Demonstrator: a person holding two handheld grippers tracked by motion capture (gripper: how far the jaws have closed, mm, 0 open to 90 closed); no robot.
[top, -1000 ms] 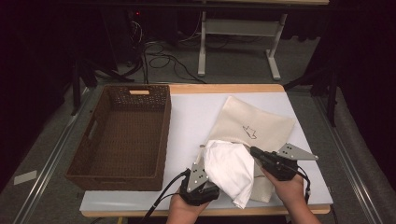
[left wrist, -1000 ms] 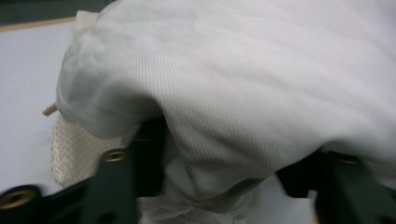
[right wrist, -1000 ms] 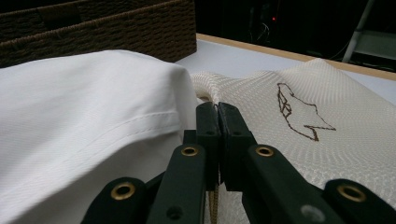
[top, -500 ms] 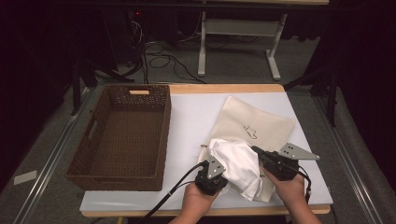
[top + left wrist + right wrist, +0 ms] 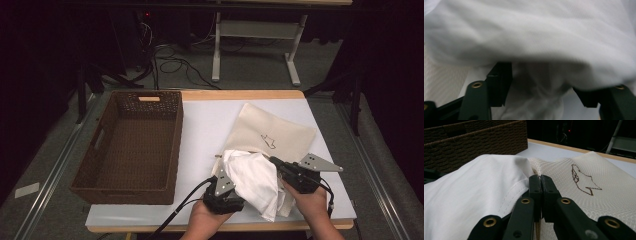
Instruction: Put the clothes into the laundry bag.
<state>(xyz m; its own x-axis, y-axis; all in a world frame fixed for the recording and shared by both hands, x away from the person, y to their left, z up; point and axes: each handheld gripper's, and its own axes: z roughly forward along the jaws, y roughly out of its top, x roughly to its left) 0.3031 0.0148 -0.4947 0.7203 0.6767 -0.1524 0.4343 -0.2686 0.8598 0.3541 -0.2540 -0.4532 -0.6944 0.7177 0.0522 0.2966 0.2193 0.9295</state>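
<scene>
A crumpled white cloth (image 5: 252, 180) lies over the near end of a cream bag (image 5: 272, 132) that bears a small stitched figure. My right gripper (image 5: 274, 161) is shut on the bag's near edge; in the right gripper view its jaws (image 5: 540, 178) press together on the cream bag (image 5: 579, 202), with the white cloth (image 5: 469, 190) heaped at their left. My left gripper (image 5: 234, 176) is at the cloth's left side, tips buried under it. In the left gripper view its jaws (image 5: 541, 80) stand apart with the white cloth (image 5: 529, 32) draped over and between them.
A dark wicker basket (image 5: 176, 145) stands on the left half of the white tabletop (image 5: 205, 130); it also rises behind the cloth as the basket (image 5: 474, 140). Both hands are at the table's front edge. A desk frame and cables sit on the floor beyond.
The left gripper has moved right and forward, bunching the white cloth toward the bag's near end. The right gripper has kept its grip in place.
</scene>
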